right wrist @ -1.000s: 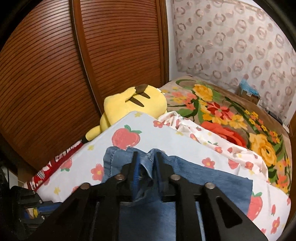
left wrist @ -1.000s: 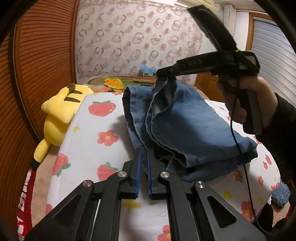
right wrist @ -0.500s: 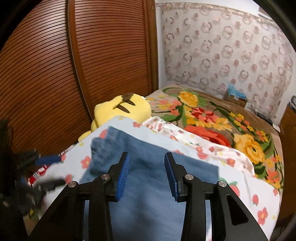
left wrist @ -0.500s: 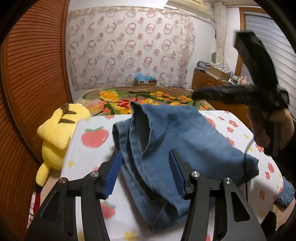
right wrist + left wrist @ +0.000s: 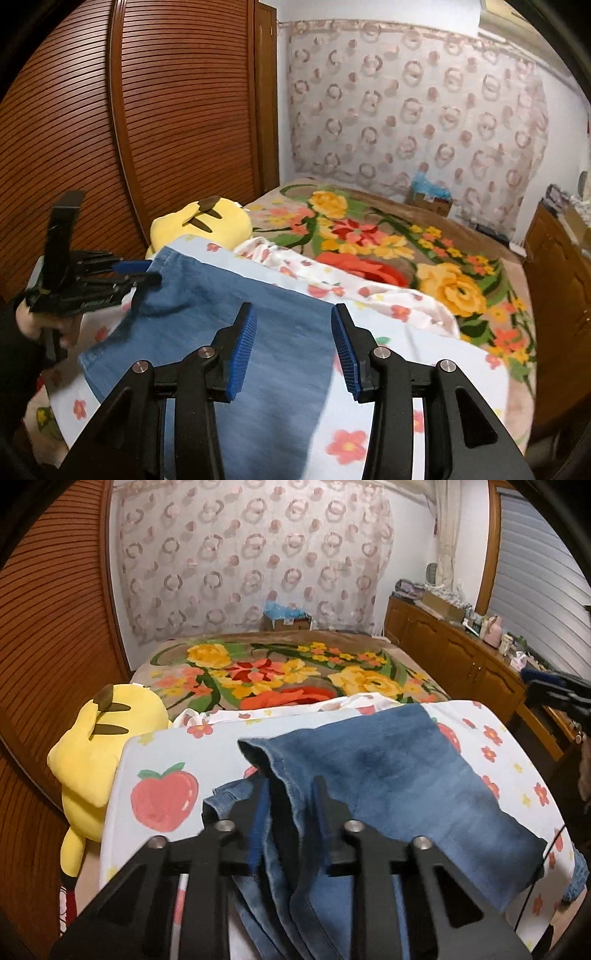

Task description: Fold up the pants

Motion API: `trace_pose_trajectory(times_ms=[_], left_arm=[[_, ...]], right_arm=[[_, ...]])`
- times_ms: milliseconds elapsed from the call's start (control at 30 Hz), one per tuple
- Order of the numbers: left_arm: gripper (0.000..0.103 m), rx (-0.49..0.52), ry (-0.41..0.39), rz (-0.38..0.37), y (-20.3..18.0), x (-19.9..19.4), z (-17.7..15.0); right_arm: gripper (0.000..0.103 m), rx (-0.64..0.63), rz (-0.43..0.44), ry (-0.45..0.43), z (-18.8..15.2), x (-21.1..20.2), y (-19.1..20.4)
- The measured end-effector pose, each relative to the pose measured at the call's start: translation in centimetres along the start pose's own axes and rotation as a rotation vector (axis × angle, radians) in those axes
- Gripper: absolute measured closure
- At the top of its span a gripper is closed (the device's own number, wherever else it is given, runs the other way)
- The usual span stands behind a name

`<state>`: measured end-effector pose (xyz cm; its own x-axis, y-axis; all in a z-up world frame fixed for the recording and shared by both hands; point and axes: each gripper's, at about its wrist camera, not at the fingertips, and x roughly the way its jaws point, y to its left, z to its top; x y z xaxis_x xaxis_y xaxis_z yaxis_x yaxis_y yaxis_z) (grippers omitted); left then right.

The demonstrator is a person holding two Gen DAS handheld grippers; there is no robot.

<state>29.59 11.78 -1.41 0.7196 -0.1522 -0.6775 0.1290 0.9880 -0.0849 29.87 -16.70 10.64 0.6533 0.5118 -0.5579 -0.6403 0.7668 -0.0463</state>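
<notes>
The blue denim pants (image 5: 399,786) lie folded on the strawberry-print cover; they also show in the right wrist view (image 5: 207,325). My left gripper (image 5: 290,805) is open, its fingers straddling a raised fold at the pants' left edge; from the right wrist view this gripper (image 5: 138,271) touches the pants' far corner. My right gripper (image 5: 293,347) is open and empty, hovering above the pants' right edge. It shows as a dark blurred shape at the right rim of the left wrist view (image 5: 554,692).
A yellow plush toy (image 5: 99,746) lies at the cover's left edge beside the wooden slatted door (image 5: 129,129). A floral blanket (image 5: 280,672) covers the bed behind. A wooden cabinet (image 5: 461,653) with clutter stands right. A small denim piece (image 5: 576,882) lies bottom right.
Both grippers let go of the pants a second ago and opened. The right gripper drew back to the right. The left gripper has come down around the fold at the pants' left edge.
</notes>
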Motion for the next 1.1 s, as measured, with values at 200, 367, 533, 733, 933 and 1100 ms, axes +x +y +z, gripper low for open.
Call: trace_pose_trajectory(times_ms=[200,367,533,733,933,1100], left_arm=[[0.099,0.007,0.000,0.006,0.2,-0.3,-0.2],[0.101,0.009,-0.032,0.045,0.7,-1.4,0.0],[0.101,-0.013,-0.032,0.094,1.8,-2.1,-0.2],[0.101,-0.026,-0.015,0.106,2.0,-2.0,-1.3],[0.088,-0.027,-0.018,0.112,0.7,-3.7,-2.1],[0.073,0.002,-0.040,0.070,-1.5,-6.1,-3.8]], right_arm=[[0.059,0.014,-0.007,-0.039,-1.3,-2.8,0.5],[0.059,0.035,-0.014,-0.065,-2.3,-4.5,0.5],[0.059,0.044,-0.038,-0.094,-3.3,-7.1,1.0],[0.059,0.049,-0.066,-0.128,-5.0,-10.4,1.5],[0.059,0.068,-0.069,-0.138,-6.5,-11.5,2.1],[0.058,0.086,-0.057,-0.117,-7.7,-11.0,2.4]])
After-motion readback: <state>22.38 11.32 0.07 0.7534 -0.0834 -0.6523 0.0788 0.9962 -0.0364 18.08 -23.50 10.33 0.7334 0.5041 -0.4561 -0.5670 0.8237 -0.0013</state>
